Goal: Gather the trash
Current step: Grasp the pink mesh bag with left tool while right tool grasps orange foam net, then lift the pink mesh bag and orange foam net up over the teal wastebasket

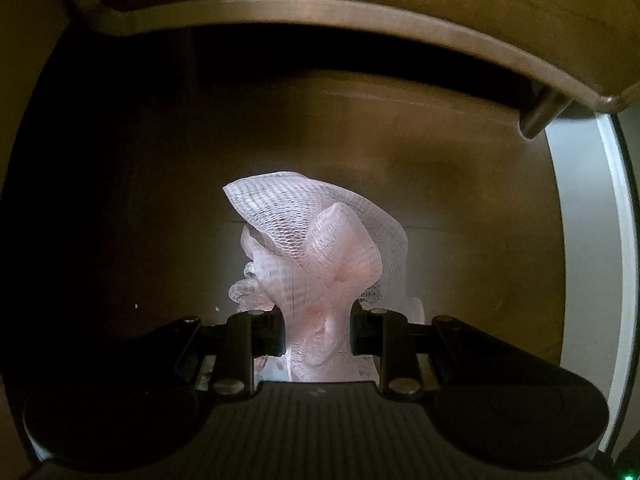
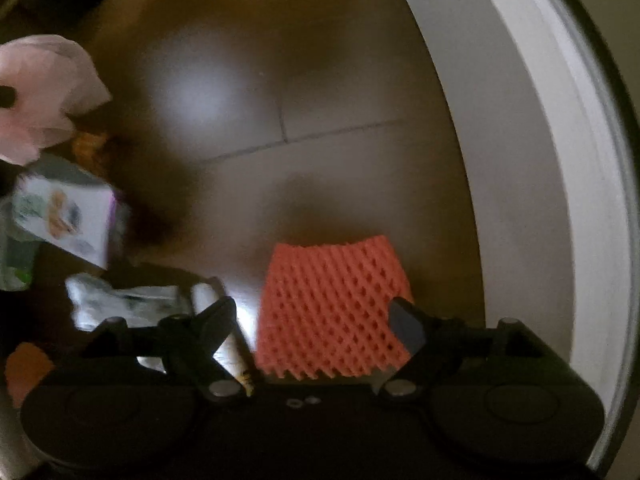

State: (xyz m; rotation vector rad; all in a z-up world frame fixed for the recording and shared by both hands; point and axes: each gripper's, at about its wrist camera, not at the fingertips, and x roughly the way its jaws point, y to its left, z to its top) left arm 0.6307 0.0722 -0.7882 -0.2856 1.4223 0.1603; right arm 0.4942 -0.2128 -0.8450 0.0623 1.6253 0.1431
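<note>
**Pink mesh pinched on my left, orange net between spread jaws on my right**

On my left wrist camera, the left gripper [image 1: 317, 334] has its jaws pressed in on a bunched pink foam mesh [image 1: 316, 248], which is pinched at its narrow waist and flares upward and forward beyond the fingertips. Past it lies dark brown floor [image 1: 440, 184], and farther off the underside of a wooden furniture piece [image 1: 360, 20] arches across the top.

On my right wrist camera, the right gripper [image 2: 318, 322] stands with jaws spread wide. An orange foam net [image 2: 332, 304] lies flat on the floor [image 2: 320, 92] in the gap between them; I cannot tell whether either finger touches it. Just beside the left finger lies a white tube-like scrap [image 2: 224, 320] and crumpled wrapper [image 2: 120, 304]. Farther left sits a printed carton [image 2: 68, 216], and beyond it the pink mesh [image 2: 44, 92] shows, blurred. A white baseboard [image 2: 520, 160] curves along the right.
</note>
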